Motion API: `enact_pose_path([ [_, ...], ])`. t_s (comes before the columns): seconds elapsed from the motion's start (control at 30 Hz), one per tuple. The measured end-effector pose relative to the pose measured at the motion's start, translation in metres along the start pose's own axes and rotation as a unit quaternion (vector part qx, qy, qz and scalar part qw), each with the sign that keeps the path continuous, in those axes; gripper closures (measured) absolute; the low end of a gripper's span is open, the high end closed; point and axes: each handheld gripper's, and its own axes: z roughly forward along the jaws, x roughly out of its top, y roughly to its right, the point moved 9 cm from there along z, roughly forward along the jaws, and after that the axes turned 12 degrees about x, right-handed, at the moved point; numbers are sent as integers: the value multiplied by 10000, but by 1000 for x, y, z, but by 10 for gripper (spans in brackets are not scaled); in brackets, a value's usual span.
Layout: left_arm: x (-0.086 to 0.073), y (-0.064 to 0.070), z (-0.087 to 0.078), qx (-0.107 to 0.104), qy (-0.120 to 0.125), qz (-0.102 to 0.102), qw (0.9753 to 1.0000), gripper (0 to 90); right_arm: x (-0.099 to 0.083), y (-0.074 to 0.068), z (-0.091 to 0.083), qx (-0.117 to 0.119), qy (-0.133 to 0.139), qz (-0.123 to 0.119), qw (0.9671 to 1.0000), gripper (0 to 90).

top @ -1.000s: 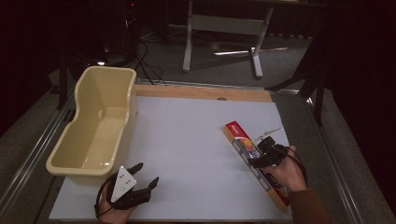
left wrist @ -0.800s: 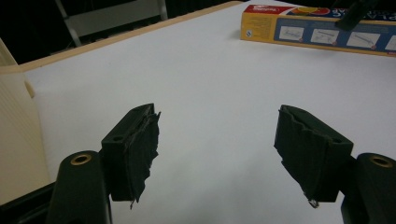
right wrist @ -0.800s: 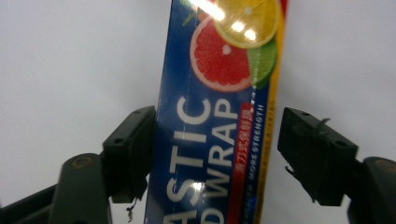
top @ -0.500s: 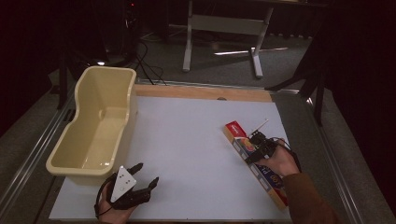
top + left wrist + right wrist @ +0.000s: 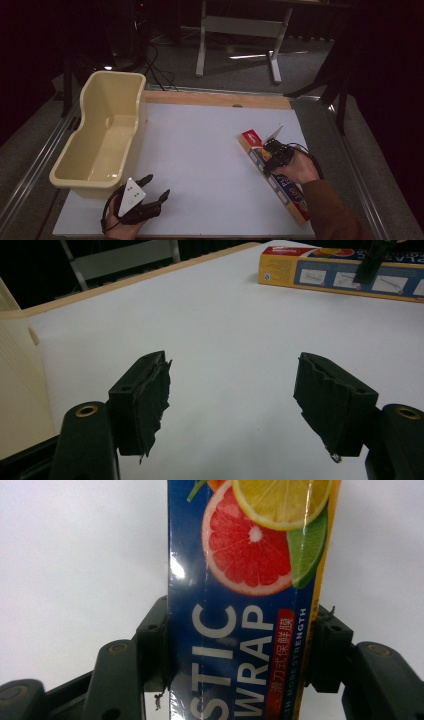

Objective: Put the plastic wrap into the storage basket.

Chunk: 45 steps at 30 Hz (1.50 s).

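Since 1 second ago, the right gripper (image 5: 274, 156) has slid down over the plastic wrap box (image 5: 250, 605), and its 2 jaws now straddle the box's long sides, pressed against them. That box lies flat at the white table's (image 5: 200, 150) right side, well apart from the cream tub (image 5: 102, 135). The left gripper (image 5: 232, 405) rests near the tub, jaws wide apart and empty. A level, centred squeeze should probably keep the long box from tipping on lifting.
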Motion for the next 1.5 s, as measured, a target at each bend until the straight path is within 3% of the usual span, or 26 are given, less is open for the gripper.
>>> enact_pose_path([
  [0.33, 0, 0, 0, 8, -1, 7, 10000, 299, 1, -12, -11, 589, 433, 243, 9970, 413],
  [0.43, 0, 0, 0, 10, -7, 0, 10000, 299, 2, -15, -13, 658, 529, 279, 9960, 413],
  [0.47, 0, 0, 0, 4, -2, 3, 10000, 299, 3, -19, -16, 823, 685, 348, 9936, 413],
  [0.63, 0, 0, 0, 10, -1, 6, 10000, 299, 7, -30, -23, 1304, 936, 481, 9859, 414],
  [0.87, 0, 0, 0, 15, -7, 3, 10000, 299, 15, -45, -34, 1758, 1184, 508, 9760, 414],
  [1.0, 0, 0, 0, 24, -12, 0, 10000, 299, 24, -58, -46, 2079, 1411, 468, 9668, 414],
  [1.03, 0, 0, 0, 24, -10, 0, 10000, 299, 26, -63, -50, 2204, 1485, 461, 9629, 414],
  [1.37, 0, -1, 0, 25, 3, -2, 10000, 299, 45, -95, -68, 2768, 1932, 394, 9405, 414],
  [1.5, 0, -1, 0, 23, 8, 1, 10000, 299, 50, -107, -73, 2843, 1994, 313, 9372, 414],
])
